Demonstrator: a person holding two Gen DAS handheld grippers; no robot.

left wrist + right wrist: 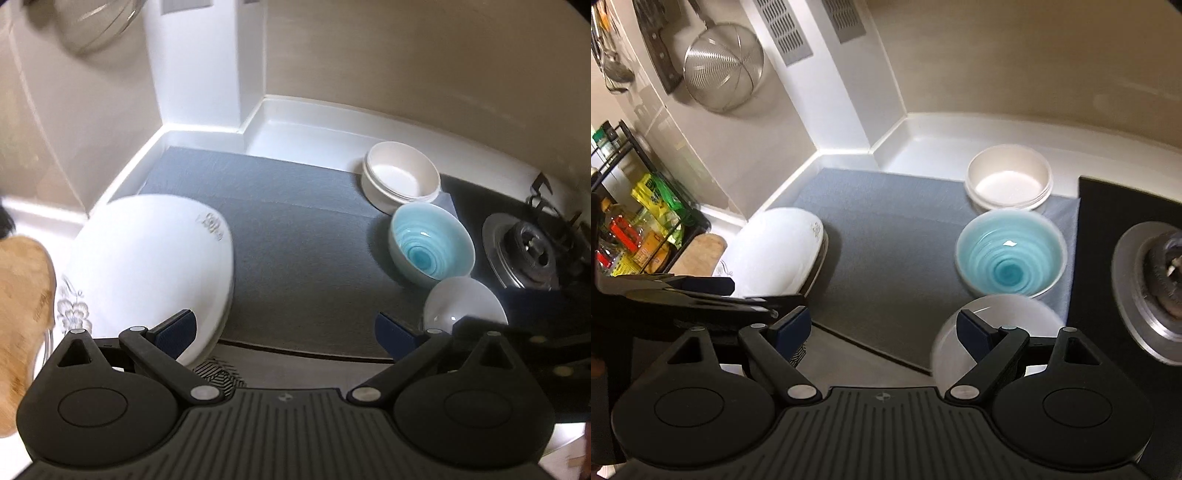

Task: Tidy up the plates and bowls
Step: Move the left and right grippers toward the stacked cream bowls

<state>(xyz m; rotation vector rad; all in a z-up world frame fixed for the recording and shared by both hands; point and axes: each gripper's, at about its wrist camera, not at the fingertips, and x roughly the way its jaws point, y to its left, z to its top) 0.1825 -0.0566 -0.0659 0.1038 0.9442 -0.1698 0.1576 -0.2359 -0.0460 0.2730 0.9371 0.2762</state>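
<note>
A stack of white plates with a grey flower pattern (147, 266) (779, 243) sits at the left edge of the grey mat (295, 240). Along the mat's right side stand stacked cream bowls (400, 177) (1010, 177), a blue swirl bowl (430, 245) (1012, 254) and a frosted white bowl (461, 299) (1019, 314). My left gripper (284, 332) is open above the mat's front edge, its left finger over the plates' rim. My right gripper (882, 332) is open and holds nothing, and its right finger overlaps the frosted bowl.
A gas burner (1152, 288) on a black hob lies right of the bowls. A wooden cutting board (701, 251) and a rack of bottles (639, 221) stand left of the plates. A wire strainer (724, 66) hangs on the wall. Walls close the back corner.
</note>
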